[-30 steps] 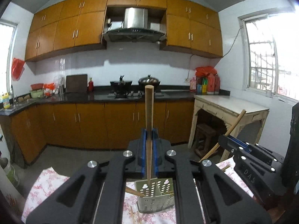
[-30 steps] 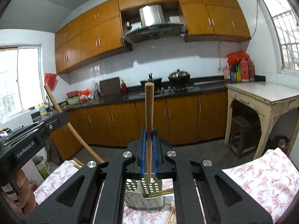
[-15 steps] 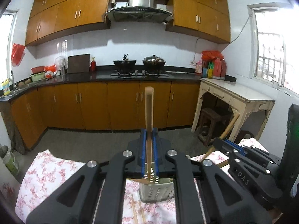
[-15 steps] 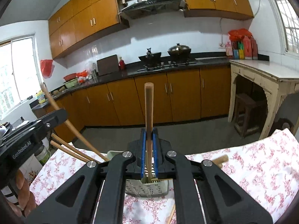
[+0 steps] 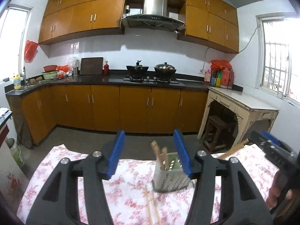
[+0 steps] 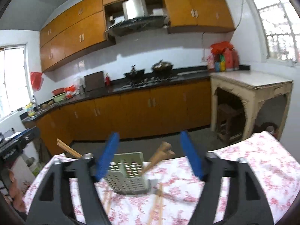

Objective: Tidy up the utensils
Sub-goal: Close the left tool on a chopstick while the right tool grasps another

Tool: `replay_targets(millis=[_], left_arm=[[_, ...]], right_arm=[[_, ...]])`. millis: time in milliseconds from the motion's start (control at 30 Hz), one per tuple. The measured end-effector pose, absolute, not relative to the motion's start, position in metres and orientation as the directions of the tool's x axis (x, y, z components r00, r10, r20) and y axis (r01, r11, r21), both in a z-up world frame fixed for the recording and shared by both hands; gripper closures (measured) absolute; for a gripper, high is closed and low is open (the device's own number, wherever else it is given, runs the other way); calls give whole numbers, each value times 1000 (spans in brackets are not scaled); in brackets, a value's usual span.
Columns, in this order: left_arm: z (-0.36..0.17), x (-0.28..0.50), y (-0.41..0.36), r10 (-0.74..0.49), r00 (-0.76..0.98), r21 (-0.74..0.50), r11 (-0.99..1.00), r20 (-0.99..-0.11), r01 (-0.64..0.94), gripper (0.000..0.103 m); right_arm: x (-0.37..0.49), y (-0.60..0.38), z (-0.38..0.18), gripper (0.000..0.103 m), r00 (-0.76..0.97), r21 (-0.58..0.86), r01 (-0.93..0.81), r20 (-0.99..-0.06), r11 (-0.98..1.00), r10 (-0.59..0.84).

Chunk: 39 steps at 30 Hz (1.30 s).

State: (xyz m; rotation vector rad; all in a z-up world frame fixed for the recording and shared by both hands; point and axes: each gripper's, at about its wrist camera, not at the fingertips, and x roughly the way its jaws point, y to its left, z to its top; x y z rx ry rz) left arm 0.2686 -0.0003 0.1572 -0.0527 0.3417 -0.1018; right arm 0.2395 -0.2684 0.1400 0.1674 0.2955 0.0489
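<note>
A grey perforated utensil holder (image 5: 169,174) stands on the floral tablecloth (image 5: 127,191), with wooden chopsticks (image 5: 159,154) standing in it. My left gripper (image 5: 150,153) is open and empty above and in front of the holder. My right gripper (image 6: 150,155) is open and empty, with the holder (image 6: 127,176) between its fingers in view; chopsticks (image 6: 157,157) lean out of it to the right and others (image 6: 67,149) to the left. Loose chopsticks lie on the cloth in the left wrist view (image 5: 151,206) and the right wrist view (image 6: 155,204).
The right gripper (image 5: 273,150) shows at the right edge of the left wrist view, the left gripper (image 6: 16,146) at the left edge of the right wrist view. Kitchen cabinets (image 5: 120,106) and a cream side table (image 5: 241,106) stand beyond the table.
Both grippers opened and let go of the chopsticks they held; those chopsticks now stand in the holder. Both grippers have drawn back a little.
</note>
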Motion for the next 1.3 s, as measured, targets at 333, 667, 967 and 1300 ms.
replay_targets(millis=[333,667,967,1300], left_arm=[[67,205,29,-35,888,-1,999,-458,39,36],[-34,210,23,-75,750,-55,997,-657,51,46],[-57,212,9,-112,703,-77,994,-703,81,51],[-71,223,-13,-140,650,-58,988,-747,145,69]], right_arm=[[211,-313,30,4,826,119,167,-558,979,-74],[224,-264,-67,63,658,251,25,-732,968,174],[220,-238,-89,87,640,123,-12,-762,992,102],[231,-297,-90,95,637,171,222,-771,960,-9]])
